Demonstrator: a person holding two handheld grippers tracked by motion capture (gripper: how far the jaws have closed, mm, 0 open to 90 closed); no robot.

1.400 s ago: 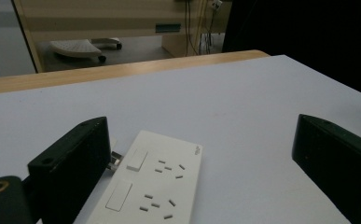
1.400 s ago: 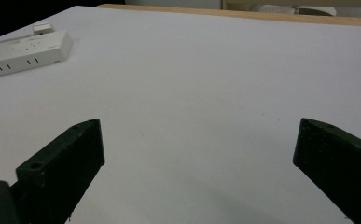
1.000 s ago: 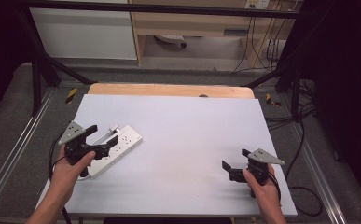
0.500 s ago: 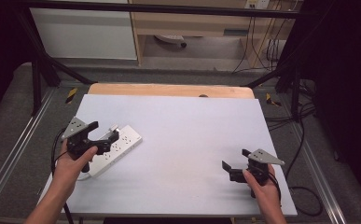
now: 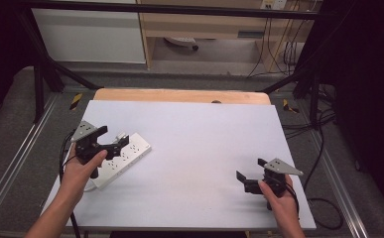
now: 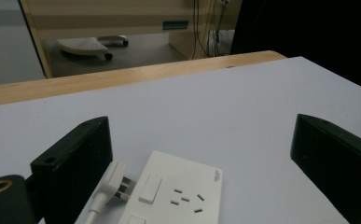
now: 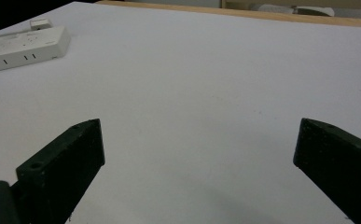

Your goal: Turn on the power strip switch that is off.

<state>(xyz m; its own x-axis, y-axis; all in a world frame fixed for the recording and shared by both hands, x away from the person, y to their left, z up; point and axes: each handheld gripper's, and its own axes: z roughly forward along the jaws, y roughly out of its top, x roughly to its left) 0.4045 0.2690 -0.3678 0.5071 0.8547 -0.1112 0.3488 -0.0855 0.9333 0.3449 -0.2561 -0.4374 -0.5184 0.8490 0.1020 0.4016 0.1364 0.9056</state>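
Observation:
A white power strip [image 5: 125, 157] lies slantwise on the left of the white table top [image 5: 204, 139]. My left gripper [image 5: 113, 137] hovers over its far end, open, with nothing between the jaws. In the left gripper view the strip's end [image 6: 180, 193] with a switch and sockets lies low between the wide-apart jaws of the left gripper [image 6: 201, 128]. A white plug [image 6: 112, 183] sits in the strip's end beside the left jaw. My right gripper [image 5: 250, 170] rests open near the front right. In the right gripper view the right gripper [image 7: 199, 128] faces bare table, the strip [image 7: 24, 44] far off.
A wooden strip [image 5: 179, 95] runs along the table's back edge. Black frame struts [image 5: 45, 74] stand at both back corners. Cables [image 5: 323, 148] trail on the floor to the right. A light cabinet [image 5: 85, 34] and a wooden desk [image 5: 219, 25] stand behind.
My left gripper has moved forward and a little right, along the power strip toward its far end. The right gripper has stayed in place.

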